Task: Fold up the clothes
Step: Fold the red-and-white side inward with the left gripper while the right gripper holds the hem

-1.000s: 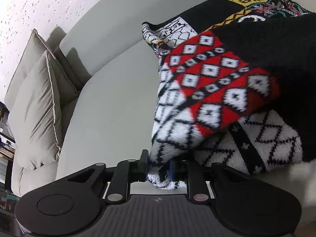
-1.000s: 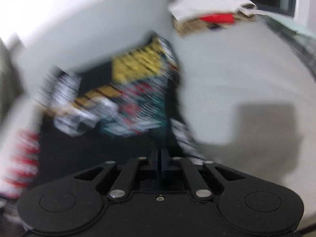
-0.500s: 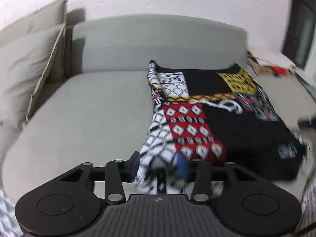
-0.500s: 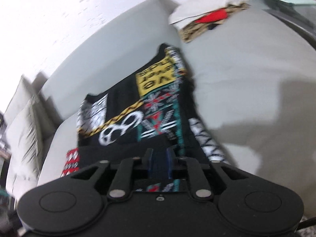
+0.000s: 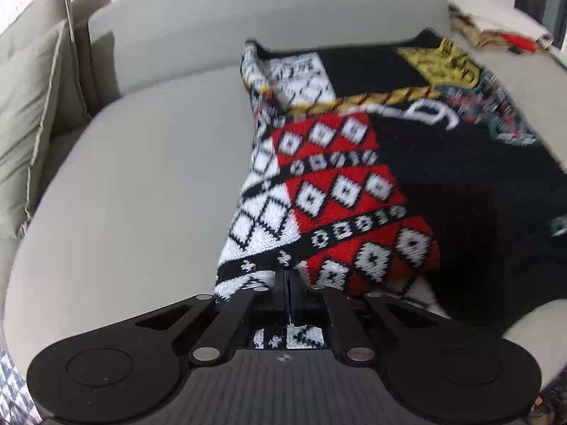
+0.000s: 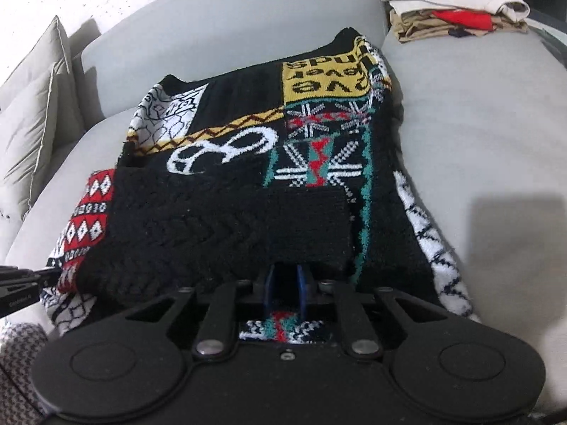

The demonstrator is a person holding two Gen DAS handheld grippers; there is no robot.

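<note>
A patchwork knit sweater [image 5: 354, 184] in black, red, white and yellow lies flat on the grey sofa seat [image 5: 141, 194], neck towards the backrest. My left gripper [image 5: 288, 279] is at its near left corner, jaws pinched almost together on the black-and-white hem. In the right wrist view the same sweater [image 6: 248, 177] fills the middle. My right gripper [image 6: 285, 279] sits at the near edge, its blue pads [image 6: 268, 283] pressed on the black ribbed hem. The left gripper [image 6: 53, 272] shows at the left edge of that view.
Beige cushions [image 5: 28, 106] stand at the sofa's left end. A pile of folded clothes [image 6: 453, 10] rests on the far right of the seat [image 6: 478, 124]. A checked cloth [image 6: 17, 372] hangs at the sofa's front left. The backrest [image 5: 248, 10] rises behind the sweater.
The left jaws held a thick bunch of sleeve and now pinch close together at the hem, slightly higher. The right jaws were shut and empty; now the black hem is between them.
</note>
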